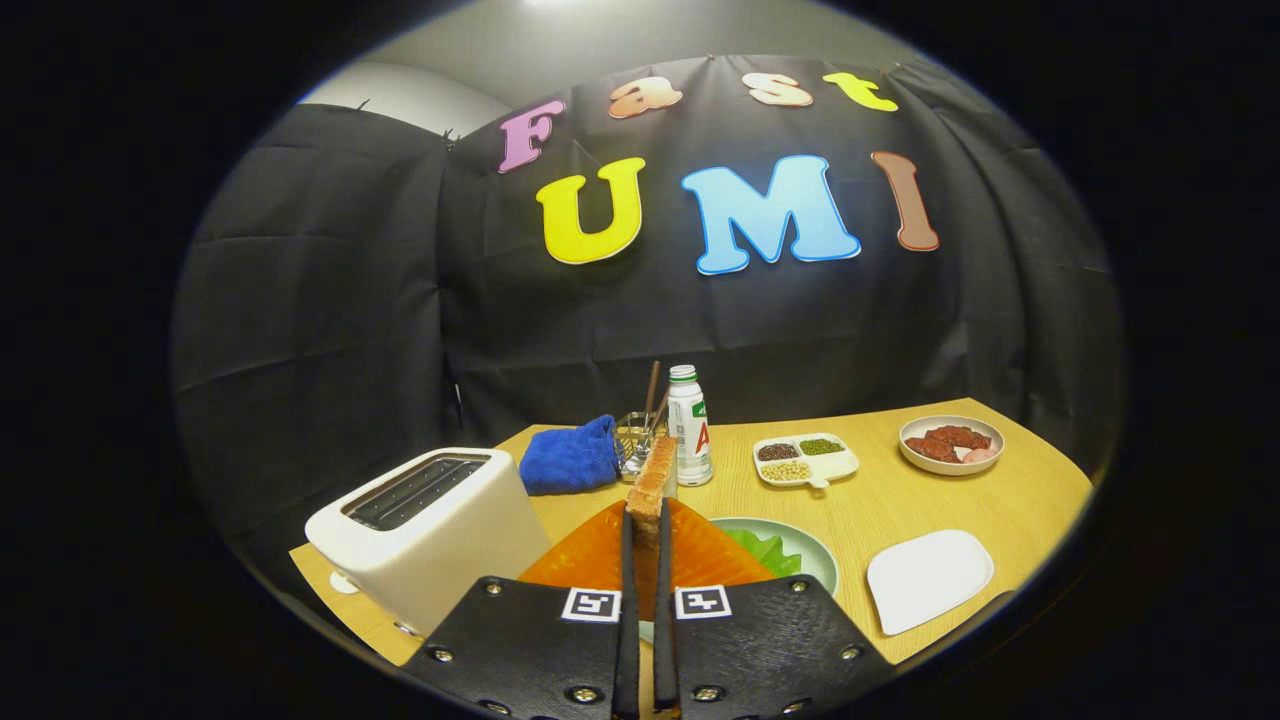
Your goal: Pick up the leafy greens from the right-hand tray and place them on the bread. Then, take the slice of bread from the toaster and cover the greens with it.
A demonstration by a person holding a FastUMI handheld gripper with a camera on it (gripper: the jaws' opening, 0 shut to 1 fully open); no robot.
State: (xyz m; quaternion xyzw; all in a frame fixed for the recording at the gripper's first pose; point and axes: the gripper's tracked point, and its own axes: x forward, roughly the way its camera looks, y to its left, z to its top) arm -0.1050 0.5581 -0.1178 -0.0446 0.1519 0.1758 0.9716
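Bread (651,487) is what we hold: a toasted slice with a brown crust, seen edge-on and standing upright between the two black fingers (627,560). Our jaws are closed on it, both fingers pressing its faces, so our gripper (645,540) carries the slice above the wooden surface (900,500). Beneath and just ahead of the fingers lies an orange ridged piece (600,555), and to its right the pale green plate (815,550) with the leafy greens (765,550) on it, partly hidden by the orange piece and our fingers. We cannot tell whether another slice lies under the greens. The white toaster (430,530) stands to the left of the fingers, its slots facing up. Beyond the slice we see a blue cloth (570,455), a glass of sticks (635,440) and a small white bottle (688,425). Farther right sit a divided dish of beans (805,460) and a bowl of reddish pieces (950,443), and nearer to us a white square tray (930,580).
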